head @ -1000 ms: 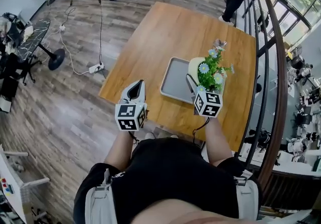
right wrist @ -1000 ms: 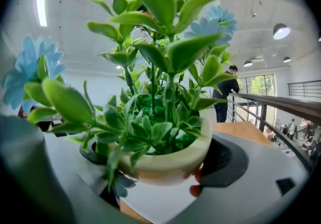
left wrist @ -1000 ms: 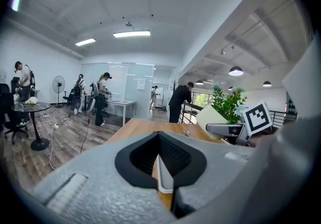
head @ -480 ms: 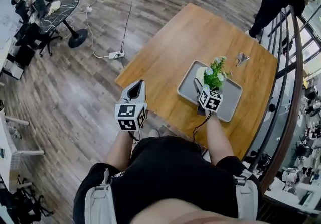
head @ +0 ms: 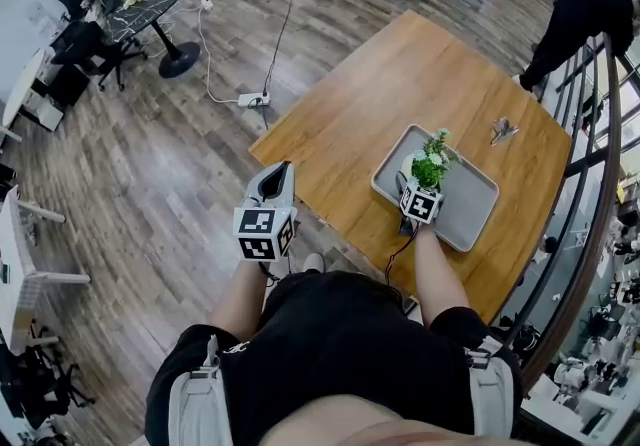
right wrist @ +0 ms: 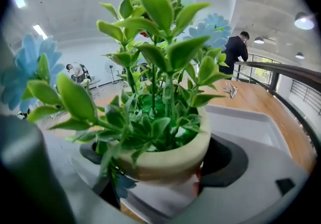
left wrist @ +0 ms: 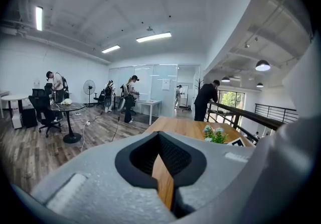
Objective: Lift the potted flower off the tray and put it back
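At the tray's [head: 470, 219] near end, the right gripper [head: 413, 184] is clamped on the pot [right wrist: 170, 160], which sits on or just above the tray, so lifting looks done and only release seems left, while the left gripper [head: 278, 174], jaws nearly together and empty, hangs well clear of the tray

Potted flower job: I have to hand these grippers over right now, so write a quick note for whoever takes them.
Right gripper: jaws shut on the potted flower, which is held upright.
Left gripper: jaws together, empty, held near the table's near edge.
The potted flower is low over the grey tray; I cannot tell whether it touches the tray.
Done: it was lifted high a second ago and has been brought back down over the tray.
Left: set it down if needed, open the jaws, draw back.
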`<state>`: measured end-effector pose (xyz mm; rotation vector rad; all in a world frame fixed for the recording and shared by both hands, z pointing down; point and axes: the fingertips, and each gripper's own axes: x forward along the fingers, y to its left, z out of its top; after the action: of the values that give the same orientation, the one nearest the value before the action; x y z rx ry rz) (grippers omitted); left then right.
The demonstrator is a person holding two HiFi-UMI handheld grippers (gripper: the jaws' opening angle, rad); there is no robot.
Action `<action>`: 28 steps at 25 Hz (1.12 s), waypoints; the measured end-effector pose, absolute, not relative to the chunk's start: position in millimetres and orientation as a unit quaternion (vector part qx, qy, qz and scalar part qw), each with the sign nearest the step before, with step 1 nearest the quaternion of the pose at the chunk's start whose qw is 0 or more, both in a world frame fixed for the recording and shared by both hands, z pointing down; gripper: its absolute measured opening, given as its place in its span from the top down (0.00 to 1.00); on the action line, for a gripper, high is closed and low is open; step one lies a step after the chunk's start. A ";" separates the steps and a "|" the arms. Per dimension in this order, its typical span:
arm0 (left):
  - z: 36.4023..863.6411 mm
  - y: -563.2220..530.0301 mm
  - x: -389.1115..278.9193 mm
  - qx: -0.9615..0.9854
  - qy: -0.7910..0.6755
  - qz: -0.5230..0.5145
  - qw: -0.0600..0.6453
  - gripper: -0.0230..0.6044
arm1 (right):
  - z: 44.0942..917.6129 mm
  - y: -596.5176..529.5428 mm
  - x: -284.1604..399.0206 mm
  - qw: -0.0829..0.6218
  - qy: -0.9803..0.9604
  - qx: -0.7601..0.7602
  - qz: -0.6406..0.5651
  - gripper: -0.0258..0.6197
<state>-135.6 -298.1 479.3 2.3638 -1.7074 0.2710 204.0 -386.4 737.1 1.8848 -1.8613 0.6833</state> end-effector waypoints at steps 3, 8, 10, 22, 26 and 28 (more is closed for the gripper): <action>480.0 -297.3 -137.6 0.804 -0.578 0.093 0.107 0.94 | 755.8 -380.6 201.2 0.226 -0.659 0.673 0.247 0.17; 477.0 -297.8 -133.7 0.812 -0.568 0.091 0.105 0.94 | 759.9 -381.3 196.7 0.230 -0.660 0.670 0.248 0.16; 477.2 -298.3 -128.6 0.817 -0.560 0.091 0.104 0.94 | 758.0 -378.4 196.7 0.227 -0.661 0.670 0.249 0.16; 466.6 -326.1 -50.5 0.870 -0.474 0.093 0.098 0.94 | 581.4 -341.6 218.5 0.076 -0.686 0.717 0.100 0.16; 466.5 -328.4 -12.9 0.891 -0.435 0.090 0.094 0.94 | 506.8 -319.9 230.3 0.031 -0.692 0.720 0.039 0.32; 466.1 -328.8 4.4 0.899 -0.419 0.089 0.092 0.94 | 477.9 -306.6 241.4 0.009 -0.677 0.736 0.020 0.58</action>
<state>4.4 -328.8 466.1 2.6698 -1.2449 0.2645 241.4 -306.6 477.9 2.2980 -2.1138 0.0628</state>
